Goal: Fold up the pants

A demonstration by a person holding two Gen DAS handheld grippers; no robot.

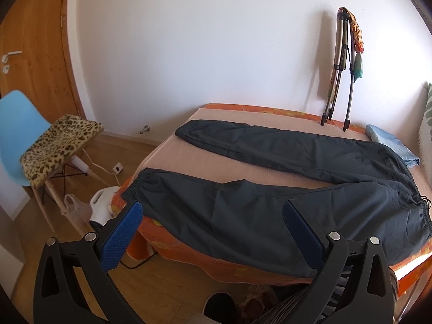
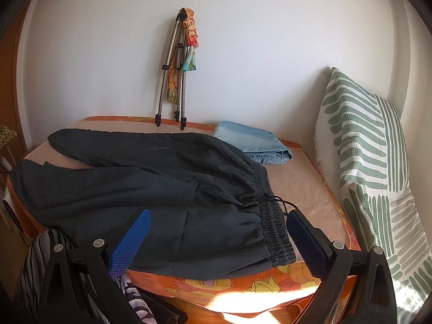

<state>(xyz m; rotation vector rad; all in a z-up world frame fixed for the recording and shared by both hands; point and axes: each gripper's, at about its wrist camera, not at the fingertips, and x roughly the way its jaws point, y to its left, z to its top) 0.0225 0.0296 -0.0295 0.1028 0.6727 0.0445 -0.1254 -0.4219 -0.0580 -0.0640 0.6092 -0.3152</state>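
Dark grey pants point(image 1: 270, 202) lie spread flat on the bed point(image 1: 216, 167), legs apart and pointing left, elastic waistband at the right. My left gripper point(image 1: 213, 210) is open and empty, hovering over the near leg close to the bed's front edge. In the right wrist view the pants point(image 2: 162, 189) show with the waistband point(image 2: 272, 224) and drawstring nearest. My right gripper point(image 2: 218, 218) is open and empty, its blue pads either side of the near waistband corner, just above it.
A folded light-blue garment point(image 2: 251, 140) lies at the bed's far right. A folded tripod point(image 2: 175, 81) leans on the back wall. A green-striped cushion point(image 2: 364, 162) stands at the right. A blue chair point(image 1: 24, 140) with leopard cushion and a white appliance point(image 1: 102, 205) are on the floor left.
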